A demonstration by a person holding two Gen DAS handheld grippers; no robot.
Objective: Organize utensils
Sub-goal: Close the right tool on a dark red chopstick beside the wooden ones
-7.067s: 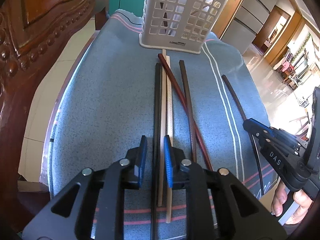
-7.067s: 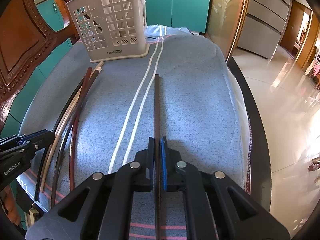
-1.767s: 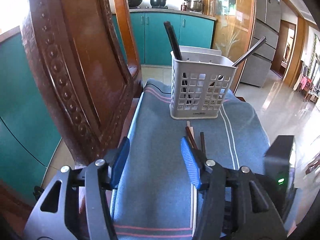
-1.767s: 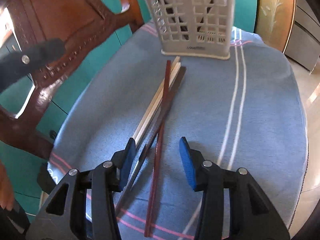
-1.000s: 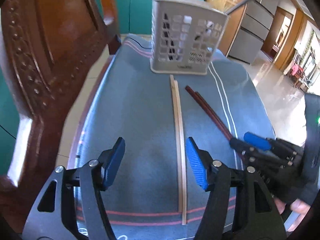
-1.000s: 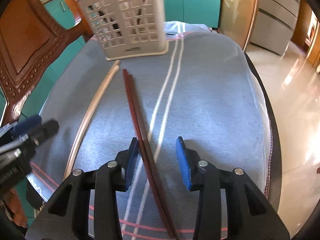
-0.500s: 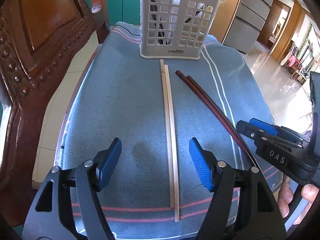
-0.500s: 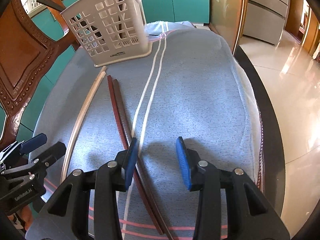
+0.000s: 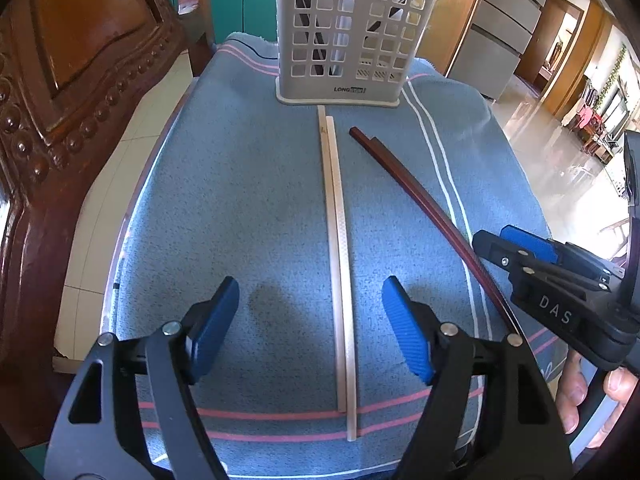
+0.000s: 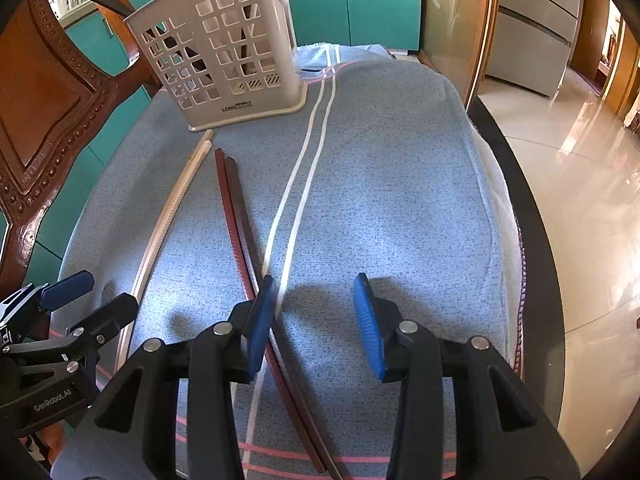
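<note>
A pale pair of chopsticks (image 9: 338,240) lies lengthwise on the blue cloth (image 9: 248,200), pointing at the white slotted basket (image 9: 352,40). My left gripper (image 9: 310,328) hovers over their near half; its jaws are opening, astride the pair without touching it. A dark red pair (image 10: 236,216) lies slantwise to the right. My right gripper (image 10: 314,320) is open, and the red pair passes under its left pad. Dark chopsticks stand in the basket (image 10: 224,52).
A carved wooden chair (image 9: 80,80) rises close on the left. The table's dark rim (image 10: 532,240) curves along the right, with glossy floor beyond. Teal cabinets (image 10: 380,0) stand behind the basket. A person's hand (image 9: 580,400) grips the right tool.
The left jaws have spread wider and come lower over the pale pair. In the right wrist view the red pair has slid from between the jaws to under the left pad.
</note>
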